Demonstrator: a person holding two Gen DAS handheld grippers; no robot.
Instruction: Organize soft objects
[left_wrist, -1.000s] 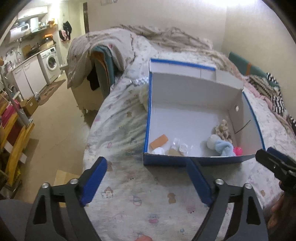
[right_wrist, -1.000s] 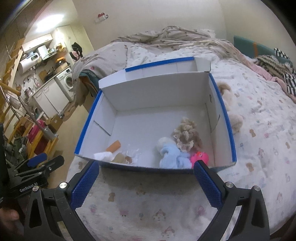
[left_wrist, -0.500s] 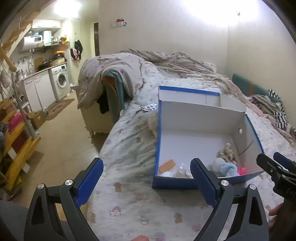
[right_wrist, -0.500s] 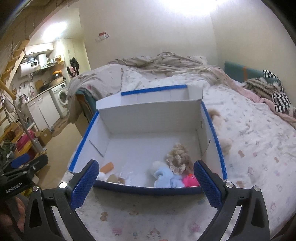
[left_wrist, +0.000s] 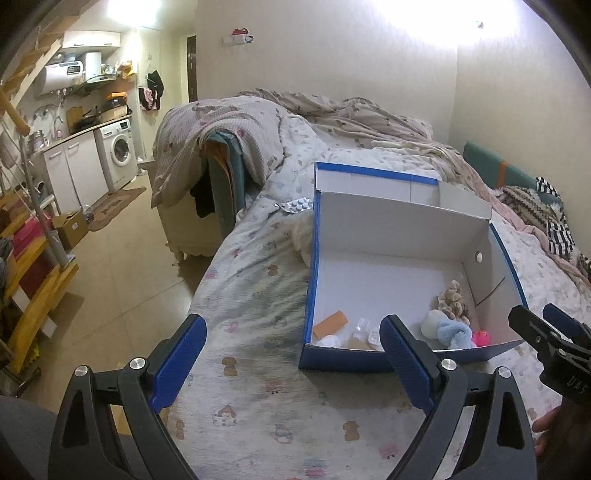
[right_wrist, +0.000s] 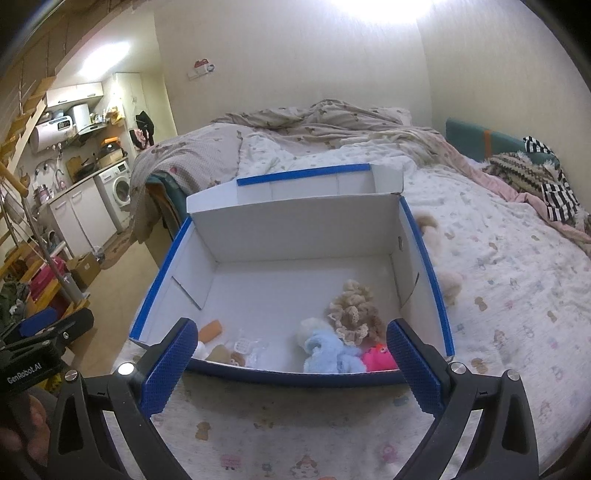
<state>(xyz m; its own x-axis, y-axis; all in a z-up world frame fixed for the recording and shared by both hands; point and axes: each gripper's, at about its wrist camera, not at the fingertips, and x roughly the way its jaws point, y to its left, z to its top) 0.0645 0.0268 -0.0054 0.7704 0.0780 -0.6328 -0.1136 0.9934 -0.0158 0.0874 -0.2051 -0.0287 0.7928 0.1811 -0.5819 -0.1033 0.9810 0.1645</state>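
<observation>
A blue-edged white box (right_wrist: 421, 236) (left_wrist: 314, 258) stands open on the bed. Inside near its front wall lie a light blue soft toy (right_wrist: 325, 350) (left_wrist: 452, 332), a beige lacy scrunchie (right_wrist: 351, 314) (left_wrist: 452, 301), a pink soft toy (right_wrist: 376, 358) (left_wrist: 482, 338), an orange piece (right_wrist: 210, 330) (left_wrist: 330, 323) and small clear bits (right_wrist: 245, 347). A beige plush (right_wrist: 448, 284) lies on the bed right of the box, a white fluffy item (left_wrist: 301, 236) left of it. My left gripper (left_wrist: 291, 362) and right gripper (right_wrist: 290, 363) are open and empty, just before the box's front.
A blister pack of pills (left_wrist: 295, 205) lies on the bed behind the box's left corner. A crumpled duvet (right_wrist: 325, 125) covers the far bed. Striped and knitted clothes (right_wrist: 535, 177) lie at the right. The bed's left edge drops to the floor (left_wrist: 122, 258).
Both grippers have pulled back and tilted up, so the box looks smaller and the room's walls show. Both stay open and empty. The things in the box have not moved.
</observation>
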